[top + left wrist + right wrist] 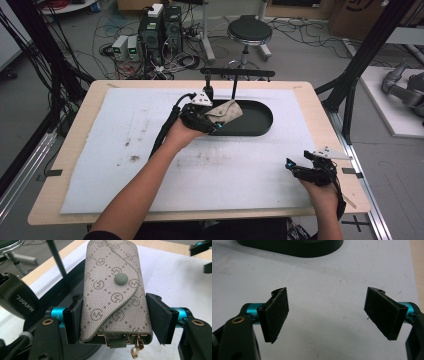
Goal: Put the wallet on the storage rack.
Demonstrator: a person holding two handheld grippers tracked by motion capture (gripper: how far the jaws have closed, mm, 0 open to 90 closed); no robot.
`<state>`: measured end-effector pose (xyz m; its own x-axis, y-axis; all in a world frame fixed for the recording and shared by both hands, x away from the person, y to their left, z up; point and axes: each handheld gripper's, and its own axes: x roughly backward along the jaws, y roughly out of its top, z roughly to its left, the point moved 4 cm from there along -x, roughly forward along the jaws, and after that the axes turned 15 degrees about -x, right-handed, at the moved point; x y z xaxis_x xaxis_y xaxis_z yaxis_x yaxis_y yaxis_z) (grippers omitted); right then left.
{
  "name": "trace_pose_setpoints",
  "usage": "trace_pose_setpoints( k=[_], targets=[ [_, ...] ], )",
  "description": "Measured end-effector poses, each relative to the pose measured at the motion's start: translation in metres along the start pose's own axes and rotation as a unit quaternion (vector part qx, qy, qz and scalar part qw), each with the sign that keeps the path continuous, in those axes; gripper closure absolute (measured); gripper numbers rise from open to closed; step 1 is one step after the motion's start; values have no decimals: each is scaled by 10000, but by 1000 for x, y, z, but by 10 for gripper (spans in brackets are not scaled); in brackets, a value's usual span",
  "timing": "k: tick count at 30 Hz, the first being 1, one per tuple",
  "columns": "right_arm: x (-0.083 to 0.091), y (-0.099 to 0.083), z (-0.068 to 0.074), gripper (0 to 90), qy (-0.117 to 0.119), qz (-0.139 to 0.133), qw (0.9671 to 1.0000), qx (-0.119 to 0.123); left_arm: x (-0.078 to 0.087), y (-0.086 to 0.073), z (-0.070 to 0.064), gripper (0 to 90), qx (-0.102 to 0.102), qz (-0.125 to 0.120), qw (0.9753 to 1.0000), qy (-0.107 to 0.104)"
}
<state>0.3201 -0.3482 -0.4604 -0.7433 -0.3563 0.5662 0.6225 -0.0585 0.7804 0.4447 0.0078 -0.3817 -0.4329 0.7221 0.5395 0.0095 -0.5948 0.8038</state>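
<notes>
Over tray [260, 120]: 1 pouch [113, 293] in L tool [113, 320].

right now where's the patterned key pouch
The key pouch is clamped in the left tongs, held at the left end of the black oval tray, near mid-table in the high view.

The word "HAVAL" stands in white capitals on a black rounded object [17, 302] at nine o'clock in the left gripper view. The beige key pouch [113, 292] bears repeated circled "M" monograms.
</notes>
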Motion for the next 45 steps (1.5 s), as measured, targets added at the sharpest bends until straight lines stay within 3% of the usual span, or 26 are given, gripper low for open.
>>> trace_pose_setpoints(
  k=[14, 21, 35, 45],
  targets=[
    [-1, -1, -1, 203, 3, 18, 10000, 25, -40, -5, 26, 355, -44, 423, 9991, -25],
    [-1, -1, -1, 203, 15, 10, 10000, 19, -61, -17, 36, 354, 93, 615, 9981, -5],
    [3, -4, -1, 203, -41, 24, 10000, 34, -82, -36, 43, 354, 231, 896, 9957, -2],
    [3, -5, -1, 203, -37, 26, 10000, 5, -89, -47, 46, 350, 327, 1170, 9926, -17]
  ],
)
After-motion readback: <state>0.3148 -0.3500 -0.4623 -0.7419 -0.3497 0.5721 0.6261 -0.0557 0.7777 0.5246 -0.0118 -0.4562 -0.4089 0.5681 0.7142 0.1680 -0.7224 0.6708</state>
